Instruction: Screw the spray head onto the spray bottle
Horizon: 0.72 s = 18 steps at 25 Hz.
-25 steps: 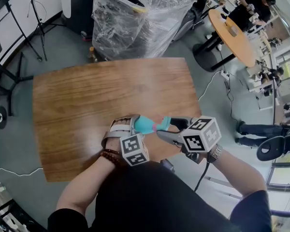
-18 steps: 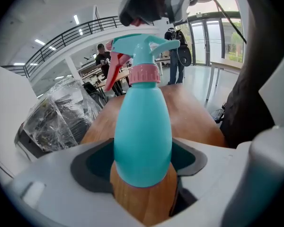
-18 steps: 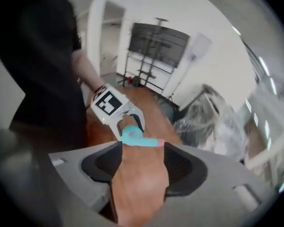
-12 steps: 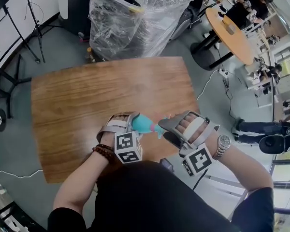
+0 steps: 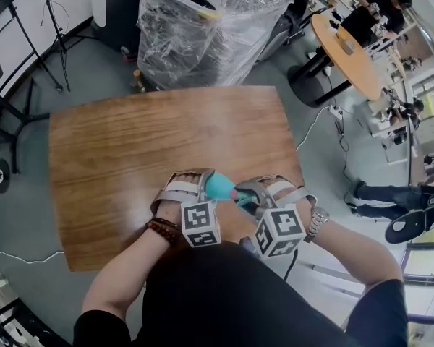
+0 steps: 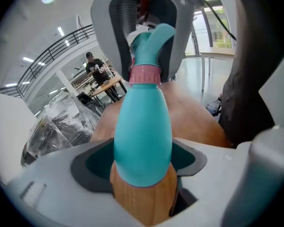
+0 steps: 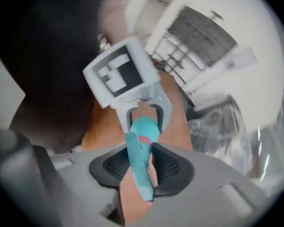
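Observation:
A teal spray bottle (image 5: 218,185) with a pink collar (image 6: 143,74) lies nearly level over the table's near edge. My left gripper (image 5: 202,183) is shut on the bottle's body (image 6: 143,141), with a pad on each side. The teal spray head (image 7: 139,164) sits on the collar, pointing towards my right gripper (image 5: 244,192). That gripper's jaws have just been closing with the spray head between them, and its ribbed pads (image 7: 165,167) now press on both sides of the head. In the left gripper view the right gripper (image 6: 146,27) frames the head from beyond.
The wooden table (image 5: 130,143) carries nothing else. Behind it stands a plastic-wrapped stack (image 5: 202,27). A round table (image 5: 347,42) with people is at the far right, stands and cables (image 5: 29,49) at the left. A person's legs (image 5: 383,192) show at the right.
My right hand has rolled around the spray head: its marker cube swung from the right of the head down towards me. Its jaws now sit narrower on the head. Left gripper and bottle barely moved.

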Each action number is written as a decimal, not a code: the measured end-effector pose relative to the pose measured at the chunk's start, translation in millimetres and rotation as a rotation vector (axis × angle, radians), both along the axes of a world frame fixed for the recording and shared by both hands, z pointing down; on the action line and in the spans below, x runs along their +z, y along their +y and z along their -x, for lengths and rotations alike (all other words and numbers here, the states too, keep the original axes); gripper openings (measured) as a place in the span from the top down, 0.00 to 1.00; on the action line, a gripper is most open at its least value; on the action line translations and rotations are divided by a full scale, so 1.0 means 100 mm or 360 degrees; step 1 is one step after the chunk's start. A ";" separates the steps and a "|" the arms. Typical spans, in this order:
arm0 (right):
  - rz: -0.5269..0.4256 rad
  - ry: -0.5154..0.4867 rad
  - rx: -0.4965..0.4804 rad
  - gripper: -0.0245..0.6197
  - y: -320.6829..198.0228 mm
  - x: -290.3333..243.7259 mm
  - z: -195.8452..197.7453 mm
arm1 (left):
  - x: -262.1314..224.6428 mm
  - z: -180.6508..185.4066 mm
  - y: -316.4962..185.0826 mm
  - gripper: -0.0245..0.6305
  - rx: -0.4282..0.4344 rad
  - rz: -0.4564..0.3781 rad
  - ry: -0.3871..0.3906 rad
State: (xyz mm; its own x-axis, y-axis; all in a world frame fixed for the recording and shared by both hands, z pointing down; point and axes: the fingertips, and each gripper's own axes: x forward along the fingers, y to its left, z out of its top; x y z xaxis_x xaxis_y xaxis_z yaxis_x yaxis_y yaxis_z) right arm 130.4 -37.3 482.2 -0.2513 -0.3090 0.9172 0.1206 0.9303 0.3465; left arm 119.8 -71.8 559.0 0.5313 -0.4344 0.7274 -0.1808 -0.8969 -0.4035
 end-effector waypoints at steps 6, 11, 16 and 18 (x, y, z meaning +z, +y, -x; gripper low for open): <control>0.1131 -0.0810 0.1892 0.77 -0.25 0.11 -0.07 | 0.10 0.09 -0.09 0.38 -0.0106 -0.0059 -0.0111; 0.1018 -0.0857 0.1773 0.75 -0.28 0.02 -0.04 | 0.13 0.04 -0.06 0.38 -0.0101 -0.0008 -0.0057; 0.0628 -0.1009 0.1370 0.63 -0.47 -0.45 -0.06 | 0.24 0.07 -0.08 0.37 -0.0200 0.0240 0.0194; 0.0499 -0.1095 0.1328 0.63 -0.56 -0.62 -0.14 | 0.28 0.12 -0.16 0.37 -0.0281 0.0355 0.0369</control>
